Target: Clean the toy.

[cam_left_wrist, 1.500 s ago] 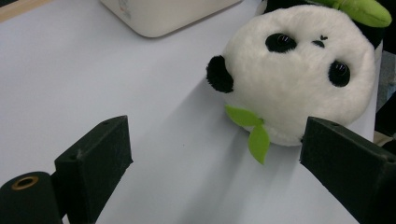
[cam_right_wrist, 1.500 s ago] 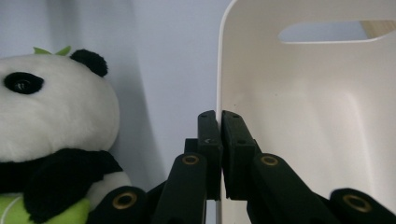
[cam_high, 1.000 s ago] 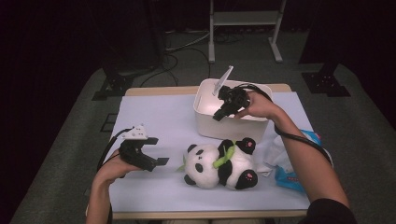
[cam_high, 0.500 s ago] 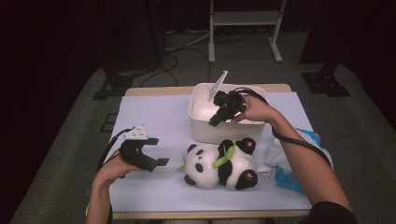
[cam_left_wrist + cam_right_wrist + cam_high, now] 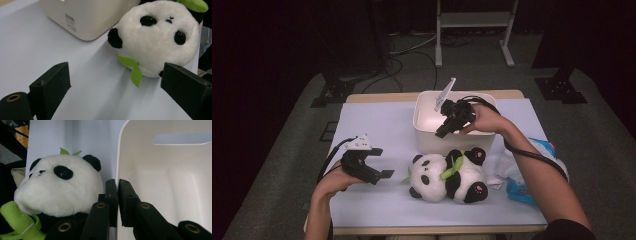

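A plush panda (image 5: 447,172) with a green bamboo stalk lies on its back at the table's near middle. Right behind it stands a white plastic bin (image 5: 427,132) with a handle slot. My right gripper (image 5: 441,132) is shut on the bin's near rim; in the right gripper view its jaws (image 5: 117,187) pinch the thin wall of the bin (image 5: 175,182), with the panda (image 5: 57,187) to their left. My left gripper (image 5: 383,162) is open just left of the panda's head. In the left gripper view the head (image 5: 157,37) lies beyond the spread jaws, apart from them.
A pale lavender sheet (image 5: 372,125) covers the table. A blue and white packet (image 5: 532,170) lies at the right edge, under the right forearm. Cables and a white stand (image 5: 472,30) are on the floor behind the table.
The right gripper has dragged the bin a little to the left and toward the panda. The left gripper and the panda have stayed where they were.
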Demonstrator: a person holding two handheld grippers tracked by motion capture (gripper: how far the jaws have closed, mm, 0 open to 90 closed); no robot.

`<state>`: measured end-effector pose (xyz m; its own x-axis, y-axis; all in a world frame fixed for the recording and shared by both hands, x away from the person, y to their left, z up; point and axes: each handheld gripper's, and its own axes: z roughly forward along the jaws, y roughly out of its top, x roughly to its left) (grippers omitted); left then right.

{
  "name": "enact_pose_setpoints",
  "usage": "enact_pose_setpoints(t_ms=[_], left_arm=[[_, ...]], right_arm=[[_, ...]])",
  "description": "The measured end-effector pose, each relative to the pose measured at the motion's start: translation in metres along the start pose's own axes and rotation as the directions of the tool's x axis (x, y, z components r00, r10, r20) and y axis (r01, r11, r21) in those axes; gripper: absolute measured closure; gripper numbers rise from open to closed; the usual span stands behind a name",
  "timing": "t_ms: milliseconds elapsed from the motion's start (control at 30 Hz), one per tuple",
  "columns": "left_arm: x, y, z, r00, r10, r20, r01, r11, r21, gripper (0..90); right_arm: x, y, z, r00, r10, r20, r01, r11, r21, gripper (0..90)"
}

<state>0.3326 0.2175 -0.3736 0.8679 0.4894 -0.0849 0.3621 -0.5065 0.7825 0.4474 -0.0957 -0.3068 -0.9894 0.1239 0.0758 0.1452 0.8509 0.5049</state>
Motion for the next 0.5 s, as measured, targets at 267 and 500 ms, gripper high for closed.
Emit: enact_pose_setpoints(t_ms=[267, 500], left_arm=[[0.0, 0.0, 0.001, 1.0, 0.0, 0.003, 0.0, 1.0, 0.003, 7.9], [0.001, 0.0, 0.002, 1.0, -0.01, 0.0, 0.01, 0.9999, -0.003, 7.9]], right_arm=[[0.0, -0.008, -0.014, 0.9996, 0.027, 0.007, -0.027, 0.999, -0.037, 72.4], [0.006, -0.026, -0.031, 0.9973, 0.068, 0.029, -0.066, 0.996, -0.063, 63.4]])
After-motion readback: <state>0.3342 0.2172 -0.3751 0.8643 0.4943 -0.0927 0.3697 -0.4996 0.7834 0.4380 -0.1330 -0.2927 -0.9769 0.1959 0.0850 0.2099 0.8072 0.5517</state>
